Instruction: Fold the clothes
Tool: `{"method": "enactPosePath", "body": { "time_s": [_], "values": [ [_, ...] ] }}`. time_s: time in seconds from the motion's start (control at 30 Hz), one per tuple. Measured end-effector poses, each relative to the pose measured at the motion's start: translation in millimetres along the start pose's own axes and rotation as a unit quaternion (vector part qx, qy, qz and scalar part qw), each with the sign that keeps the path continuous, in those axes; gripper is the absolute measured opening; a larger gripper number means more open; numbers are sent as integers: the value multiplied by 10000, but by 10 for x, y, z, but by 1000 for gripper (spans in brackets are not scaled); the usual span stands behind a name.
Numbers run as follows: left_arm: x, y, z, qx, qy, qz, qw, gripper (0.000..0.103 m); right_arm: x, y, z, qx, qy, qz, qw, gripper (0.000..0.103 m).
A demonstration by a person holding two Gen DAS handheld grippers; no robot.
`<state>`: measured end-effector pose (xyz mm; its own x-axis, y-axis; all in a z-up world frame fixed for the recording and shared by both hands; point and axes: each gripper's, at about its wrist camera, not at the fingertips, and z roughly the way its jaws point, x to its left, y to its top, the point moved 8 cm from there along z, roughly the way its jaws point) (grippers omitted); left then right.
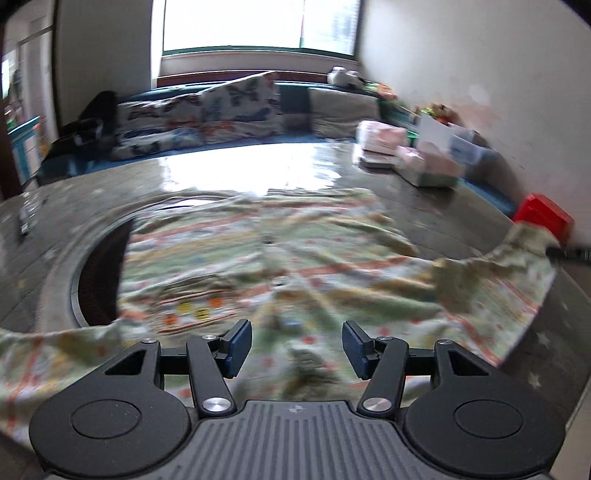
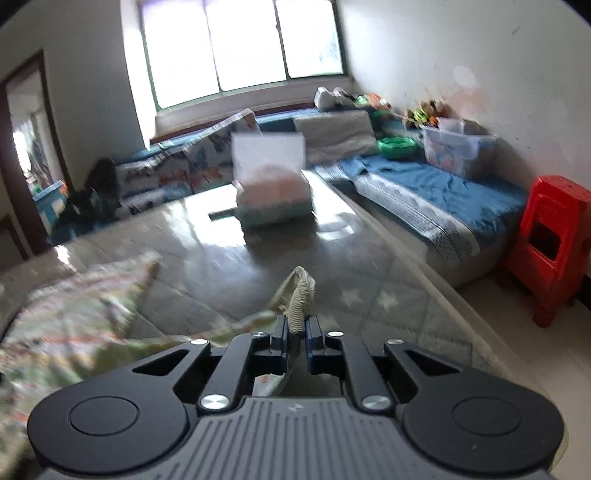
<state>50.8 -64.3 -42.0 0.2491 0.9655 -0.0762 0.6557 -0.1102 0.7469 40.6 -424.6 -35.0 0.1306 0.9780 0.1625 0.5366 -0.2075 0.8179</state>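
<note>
Two claws: left claw [image 1: 297,347] apart above patterned garment [image 1: 280,258]; right claw [image 2: 296,334] clamped on its ribbed cuff [image 2: 301,299]

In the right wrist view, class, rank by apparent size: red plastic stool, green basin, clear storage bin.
1. red plastic stool, though it stands nearest
2. clear storage bin
3. green basin, partly hidden behind bedding

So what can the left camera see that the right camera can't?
Only the left view shows the whole patterned garment spread over the table, the round hole in that table, and the open left claw above the cloth. Only the right view shows the right claw shut on the garment's ribbed cuff, plus the blue bed. Both show the window and red stool.
</note>
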Motion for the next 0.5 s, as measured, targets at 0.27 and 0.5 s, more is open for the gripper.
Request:
{"method": "enactPosePath", "body": {
  "time_s": [0.27, 0.5],
  "values": [
    [-573, -21, 234, 25, -354, 608, 9975, 58, 564, 434, -483, -620, 553, -454, 9955, 8],
    [-925, -176, 435, 147, -557, 1059, 9927, 58, 1017, 684, -681, -833, 980, -695, 9893, 8]
  ]
}}
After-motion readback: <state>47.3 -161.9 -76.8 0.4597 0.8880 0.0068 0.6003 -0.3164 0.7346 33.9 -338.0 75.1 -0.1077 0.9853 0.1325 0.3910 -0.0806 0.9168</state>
